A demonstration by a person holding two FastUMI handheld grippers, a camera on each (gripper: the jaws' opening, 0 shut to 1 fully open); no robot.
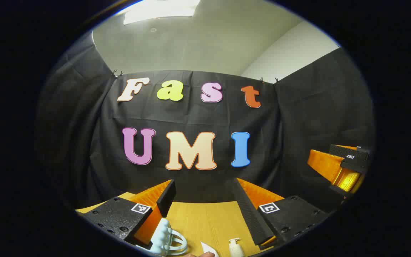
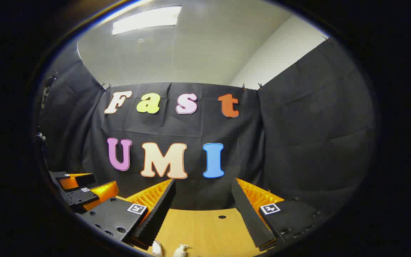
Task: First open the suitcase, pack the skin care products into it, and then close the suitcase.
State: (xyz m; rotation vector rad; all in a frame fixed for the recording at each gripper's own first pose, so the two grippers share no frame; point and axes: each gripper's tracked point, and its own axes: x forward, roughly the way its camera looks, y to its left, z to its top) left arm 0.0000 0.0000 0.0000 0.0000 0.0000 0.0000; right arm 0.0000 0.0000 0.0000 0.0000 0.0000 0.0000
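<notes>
- Currently we are holding both grippers level above the wooden table (image 1: 205, 221), both facing the black cloth booth wall (image 1: 191, 114).
- Left gripper (image 1: 205, 200): its fingers are standing spread apart, released, grasping nothing.
- Right gripper (image 2: 202, 203): likewise spread wide, with nothing between its fingers.
- In the left gripper view we are seeing the right gripper at the right edge; in the right gripper view we are seeing the left gripper at the lower left.
- Skin care products are sitting on the table near the bottom edge: a white pump bottle (image 1: 236, 247), a white tube (image 1: 209, 248) beside it, and a pale blue knobbly massager (image 1: 166, 239) just beside the left gripper's left finger.
- In the right gripper view we are seeing the pump bottle (image 2: 180, 251) and the tube (image 2: 156, 247) close to each other.
- A ceiling light (image 2: 145, 19) is glowing overhead.
</notes>
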